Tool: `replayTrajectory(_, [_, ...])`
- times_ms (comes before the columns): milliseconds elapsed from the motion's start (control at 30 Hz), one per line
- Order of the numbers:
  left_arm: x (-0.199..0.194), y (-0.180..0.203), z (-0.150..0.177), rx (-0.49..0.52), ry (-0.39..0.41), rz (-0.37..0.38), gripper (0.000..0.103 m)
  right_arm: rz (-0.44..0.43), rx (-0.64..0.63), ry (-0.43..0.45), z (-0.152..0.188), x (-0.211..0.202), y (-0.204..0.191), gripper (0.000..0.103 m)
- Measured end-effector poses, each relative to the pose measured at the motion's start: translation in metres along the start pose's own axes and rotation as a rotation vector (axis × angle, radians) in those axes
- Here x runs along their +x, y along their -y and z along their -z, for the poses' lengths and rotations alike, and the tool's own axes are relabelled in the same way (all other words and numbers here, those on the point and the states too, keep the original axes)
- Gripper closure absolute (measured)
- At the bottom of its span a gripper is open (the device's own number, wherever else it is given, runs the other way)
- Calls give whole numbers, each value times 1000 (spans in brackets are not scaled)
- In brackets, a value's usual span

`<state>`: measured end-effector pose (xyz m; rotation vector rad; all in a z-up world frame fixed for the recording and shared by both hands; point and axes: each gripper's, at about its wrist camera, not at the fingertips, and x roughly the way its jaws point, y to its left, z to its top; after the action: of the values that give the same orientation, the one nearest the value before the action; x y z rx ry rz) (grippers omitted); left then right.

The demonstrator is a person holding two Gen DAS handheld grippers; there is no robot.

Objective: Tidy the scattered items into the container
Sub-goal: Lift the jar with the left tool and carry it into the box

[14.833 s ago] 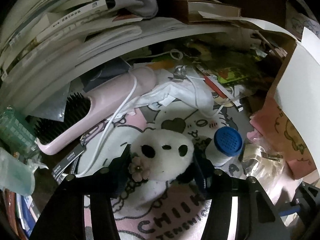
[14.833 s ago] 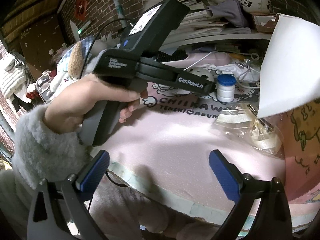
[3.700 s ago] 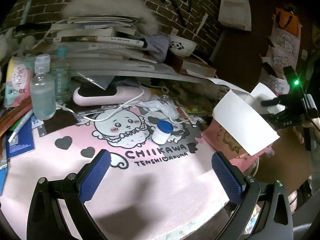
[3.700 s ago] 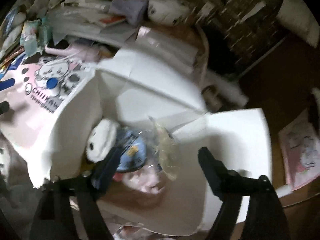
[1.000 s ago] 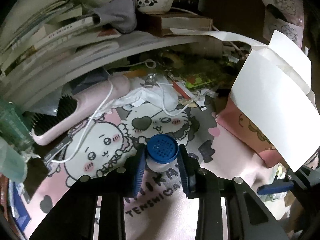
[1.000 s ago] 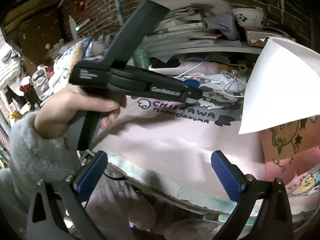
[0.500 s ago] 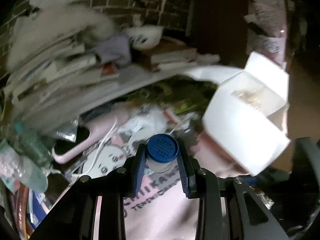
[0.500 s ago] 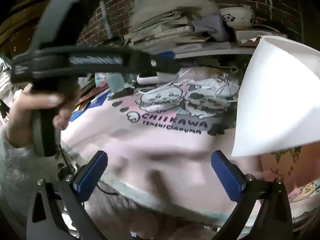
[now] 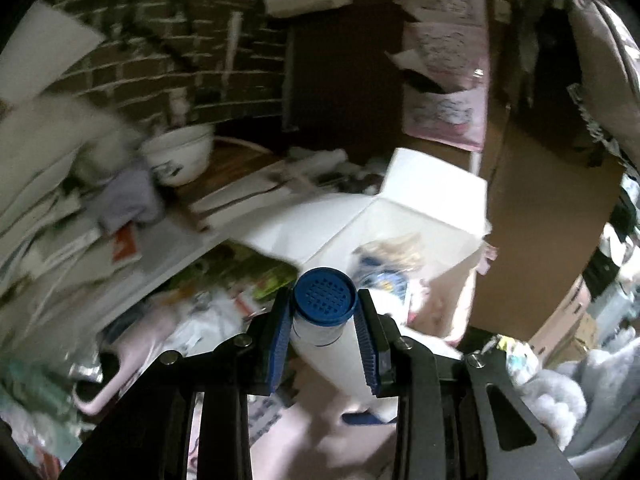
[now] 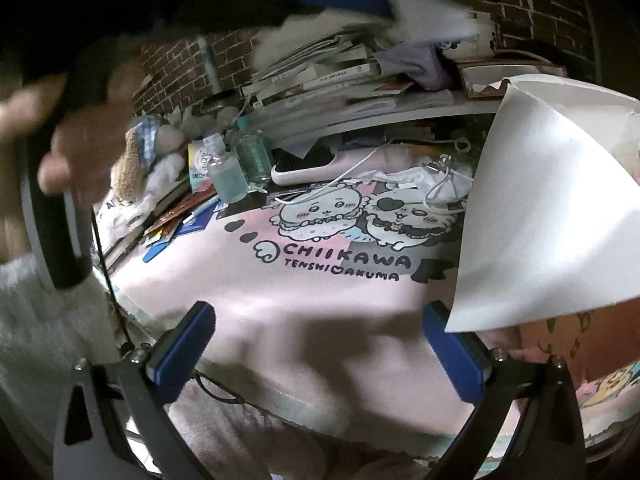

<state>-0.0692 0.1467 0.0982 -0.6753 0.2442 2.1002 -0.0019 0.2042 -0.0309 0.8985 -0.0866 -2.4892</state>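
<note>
My left gripper (image 9: pixel 323 320) is shut on a small white jar with a blue perforated lid (image 9: pixel 325 296), held up in the air. Beyond it stands the open white box (image 9: pixel 432 200) with pink printed sides; a clear packet and a blue item (image 9: pixel 384 280) lie inside. In the right wrist view my right gripper (image 10: pixel 320 348) is open and holds nothing, low over the near edge of the pink printed mat (image 10: pixel 304 292). A white flap of the box (image 10: pixel 548 208) fills the right of that view. A hand (image 10: pixel 76 128) and the blurred left tool pass across the top left.
Behind the mat lie a pink hairbrush (image 10: pixel 316 164) with a white cable, a clear bottle (image 10: pixel 228 176), a white drawstring pouch (image 10: pixel 436 184) and stacked books (image 10: pixel 340 76). A panda bowl (image 9: pixel 180 156) sits on the shelf. A brown cardboard box (image 9: pixel 544 224) stands right of the white box.
The left gripper has lifted the jar off the mat and swung it up and right toward the open box. The right gripper stays open low over the mat edge.
</note>
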Motion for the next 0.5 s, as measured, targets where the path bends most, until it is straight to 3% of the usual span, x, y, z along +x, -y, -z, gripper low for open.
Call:
replayTrajectory(367, [62,42,-39,95,-159,150,77,-48,54,-8,12,-6,12,0])
replayTrajectory(500, [91,48,-42,107,-236,158,77,-69,71,-15,16,-9,16,0])
